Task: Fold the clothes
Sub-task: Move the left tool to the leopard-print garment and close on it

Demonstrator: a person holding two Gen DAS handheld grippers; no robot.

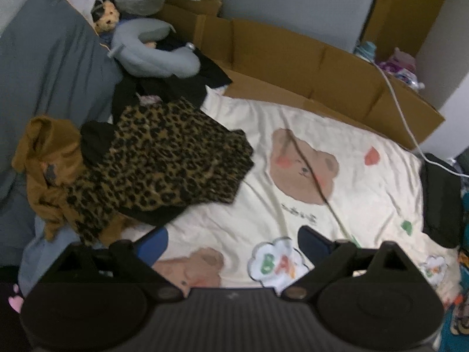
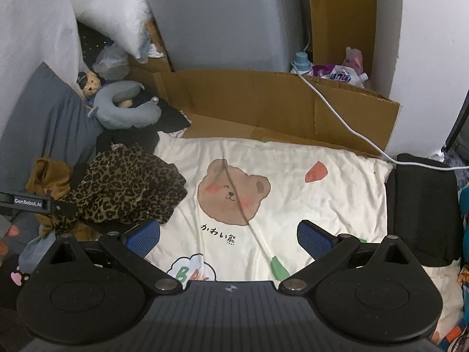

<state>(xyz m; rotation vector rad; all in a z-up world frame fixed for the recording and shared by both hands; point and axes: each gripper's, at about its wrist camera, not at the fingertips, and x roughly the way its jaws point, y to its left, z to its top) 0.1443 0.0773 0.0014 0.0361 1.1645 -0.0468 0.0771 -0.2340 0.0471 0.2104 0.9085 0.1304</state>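
Observation:
A leopard-print garment [image 1: 164, 161] [image 2: 129, 187] lies crumpled on the left of the cream bear-print blanket [image 1: 337, 205] [image 2: 293, 205]. A brown garment [image 1: 49, 158] [image 2: 49, 173] is bunched under its left edge. My left gripper [image 1: 231, 243] hovers open above the blanket, just right of and below the pile, with nothing between its blue pads. My right gripper [image 2: 228, 234] also stands open over the blanket near the printed bear, empty. The left gripper's black body [image 2: 32, 204] shows at the left edge of the right wrist view, over the pile.
A flattened cardboard box [image 1: 293, 67] [image 2: 263, 108] lines the blanket's far edge. A grey neck pillow [image 1: 152, 50] [image 2: 123, 108], black clothes and a grey pillow [image 1: 49, 67] sit at back left. A white cable [image 2: 346, 117] crosses the cardboard. A black folded item [image 2: 422, 205] lies at right.

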